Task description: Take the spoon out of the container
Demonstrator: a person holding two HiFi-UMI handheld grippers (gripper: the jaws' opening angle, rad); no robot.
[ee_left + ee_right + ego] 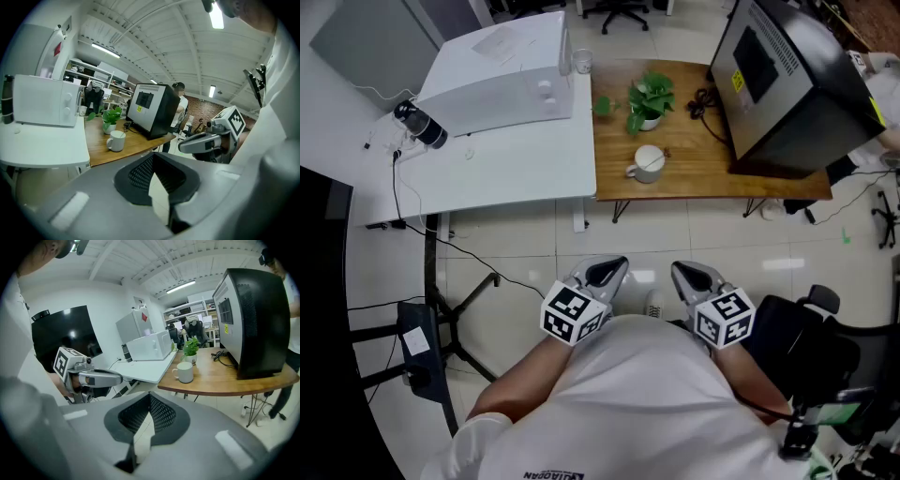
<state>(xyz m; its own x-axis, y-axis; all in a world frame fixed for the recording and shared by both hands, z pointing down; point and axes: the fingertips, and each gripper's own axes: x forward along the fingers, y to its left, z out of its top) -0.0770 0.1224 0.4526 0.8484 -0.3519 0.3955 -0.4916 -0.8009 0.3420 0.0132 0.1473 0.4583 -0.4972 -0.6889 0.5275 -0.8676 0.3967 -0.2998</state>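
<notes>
Left gripper (612,269) & right gripper (685,273) both clenched on nothing, close to your torso; task not begun.
Spoon (653,159) sits in white mug (645,166) on wood table (694,176), at 12 o'clock from you, 6 o'clock of plant (649,97); well apart from both jaws; spoon prob. light, stiff, slick; pinch its handle above the rim; mug may tip, so lift straight.

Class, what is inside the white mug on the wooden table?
A spoon leans inside the mug, handle over the rim. Its bowl and any liquid are hidden.
</notes>
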